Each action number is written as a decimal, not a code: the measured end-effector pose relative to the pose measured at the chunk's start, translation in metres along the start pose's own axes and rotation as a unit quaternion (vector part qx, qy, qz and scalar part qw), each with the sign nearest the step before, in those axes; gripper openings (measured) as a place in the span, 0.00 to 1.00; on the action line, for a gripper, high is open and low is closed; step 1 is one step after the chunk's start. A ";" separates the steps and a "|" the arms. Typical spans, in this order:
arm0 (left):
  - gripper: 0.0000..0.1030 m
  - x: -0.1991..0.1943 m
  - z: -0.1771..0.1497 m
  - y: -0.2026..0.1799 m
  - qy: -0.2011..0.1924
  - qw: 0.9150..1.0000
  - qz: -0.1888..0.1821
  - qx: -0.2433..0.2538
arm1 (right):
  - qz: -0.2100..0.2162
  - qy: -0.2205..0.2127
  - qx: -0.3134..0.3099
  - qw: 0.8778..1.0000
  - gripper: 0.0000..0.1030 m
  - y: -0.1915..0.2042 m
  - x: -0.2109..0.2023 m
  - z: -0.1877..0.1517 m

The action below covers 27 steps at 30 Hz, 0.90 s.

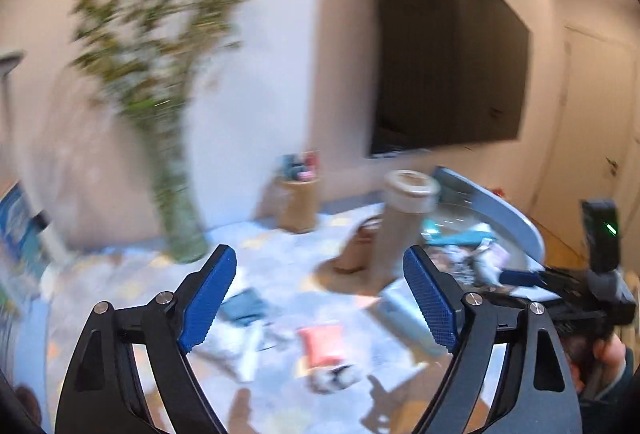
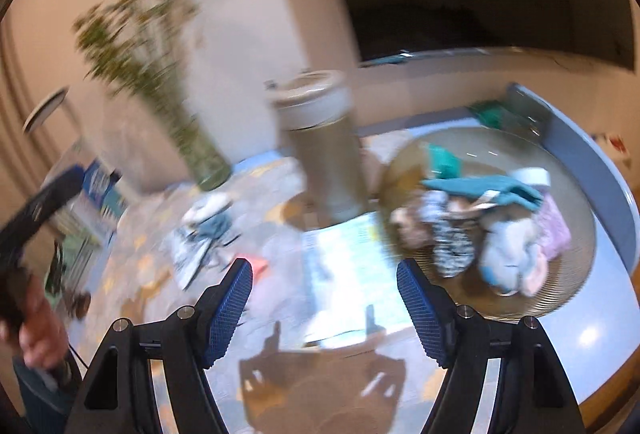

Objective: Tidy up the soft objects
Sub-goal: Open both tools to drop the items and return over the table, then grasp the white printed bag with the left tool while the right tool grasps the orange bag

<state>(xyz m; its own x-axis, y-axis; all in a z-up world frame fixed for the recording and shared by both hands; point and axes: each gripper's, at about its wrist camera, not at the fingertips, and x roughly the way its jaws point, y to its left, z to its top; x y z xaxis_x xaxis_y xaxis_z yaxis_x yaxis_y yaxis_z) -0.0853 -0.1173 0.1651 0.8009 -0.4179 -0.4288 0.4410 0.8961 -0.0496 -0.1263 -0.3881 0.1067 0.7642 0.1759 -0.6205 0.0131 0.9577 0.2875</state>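
Note:
My left gripper (image 1: 322, 296) hangs open over a patterned tablecloth (image 1: 132, 274), with nothing between its blue pads. Below it lie a pink soft piece (image 1: 322, 344), a teal cloth (image 1: 244, 308) and a black-and-white sock (image 1: 336, 380). My right gripper (image 2: 326, 308) is open too and holds nothing. To its right a round woven tray (image 2: 500, 150) holds several soft items: a teal cloth (image 2: 480, 188), a black-and-white sock (image 2: 452, 248), a white-and-blue sock (image 2: 502, 258) and a lilac one (image 2: 554, 230). Everything is blurred by motion.
A tall beige canister (image 2: 320, 154) stands mid-table beside a glass vase of green stems (image 2: 200, 154). A booklet (image 2: 344, 266) lies just ahead of the right gripper. A brown cup (image 1: 298, 206) sits near the wall, under a dark screen (image 1: 448, 74). A hand (image 2: 36, 338) shows at the left.

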 end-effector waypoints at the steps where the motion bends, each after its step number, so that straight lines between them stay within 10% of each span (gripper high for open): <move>1: 0.82 -0.003 -0.003 0.015 0.001 1.000 0.013 -0.013 | 0.004 0.002 -0.011 1.000 0.71 0.011 0.001 -0.002; 13: 0.82 0.034 -0.098 0.112 0.108 0.987 0.100 -0.059 | 0.063 0.050 -0.080 0.994 0.79 0.108 0.066 -0.031; 22: 0.82 0.078 -0.166 0.161 0.195 0.964 0.105 -0.149 | 0.017 0.092 -0.078 0.993 0.79 0.084 0.140 -0.063; 27: 0.82 0.077 -0.166 0.149 0.191 0.966 0.117 -0.125 | 0.038 0.097 -0.058 0.993 0.79 0.074 0.156 -0.072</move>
<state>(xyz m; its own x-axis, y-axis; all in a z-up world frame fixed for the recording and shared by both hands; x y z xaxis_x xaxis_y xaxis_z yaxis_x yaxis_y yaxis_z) -0.0250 0.0091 -0.0247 0.6372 -0.1566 -0.7546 0.1161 0.9875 -0.1068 -0.0524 -0.2731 -0.0209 0.6213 0.2781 -0.7325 -0.1219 0.9578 0.2602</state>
